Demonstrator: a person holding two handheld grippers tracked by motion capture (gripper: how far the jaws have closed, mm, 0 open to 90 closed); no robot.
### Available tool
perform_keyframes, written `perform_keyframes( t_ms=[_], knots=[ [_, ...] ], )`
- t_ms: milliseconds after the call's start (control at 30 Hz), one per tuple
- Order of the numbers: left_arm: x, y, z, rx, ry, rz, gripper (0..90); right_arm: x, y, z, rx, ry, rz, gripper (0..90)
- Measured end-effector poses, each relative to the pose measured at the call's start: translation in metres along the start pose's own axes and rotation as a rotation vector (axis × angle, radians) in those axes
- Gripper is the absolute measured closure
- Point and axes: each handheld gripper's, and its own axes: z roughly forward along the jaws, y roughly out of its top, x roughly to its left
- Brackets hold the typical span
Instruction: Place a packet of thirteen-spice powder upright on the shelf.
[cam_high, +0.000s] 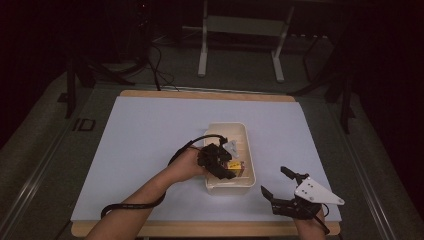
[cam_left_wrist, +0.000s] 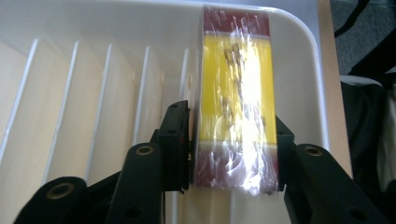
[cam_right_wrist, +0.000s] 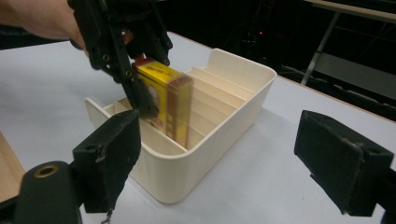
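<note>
A cream plastic organizer bin (cam_high: 243, 131) with upright divider slats sits a little right of the middle of the pale blue table mat (cam_high: 145, 135), its long axis running near to far. The left gripper (cam_high: 223, 167) reaches into the bin's near end from the left, and its jaws are clamped on the two broad faces of a yellow and dark red box (cam_left_wrist: 236, 100) wrapped in shiny clear film. In the left gripper view the box stands on edge in the slot against the bin's end wall (cam_left_wrist: 299, 70), beside the slats. In the right gripper view the box (cam_right_wrist: 166, 98) tilts slightly, its lower part down between the dividers. The right gripper (cam_high: 275, 182) hovers over the mat's near right corner, well apart from the bin, its jaws spread wide and holding nothing.
</note>
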Motion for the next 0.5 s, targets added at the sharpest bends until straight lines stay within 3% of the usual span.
perform_keyframes(
  t_ms=[333,500],
  knots=[
    [0.001,-0.01,-0.014,-0.101,0.015,-0.029,58.3,0.0,0.0,0.001,0.004,0.0,0.001,14.6],
    [0.0,-0.012,-0.026,-0.111,0.021,-0.027,58.3,0.0,0.0,0.001,0.003,0.0,-0.002,14.6]
  ],
)
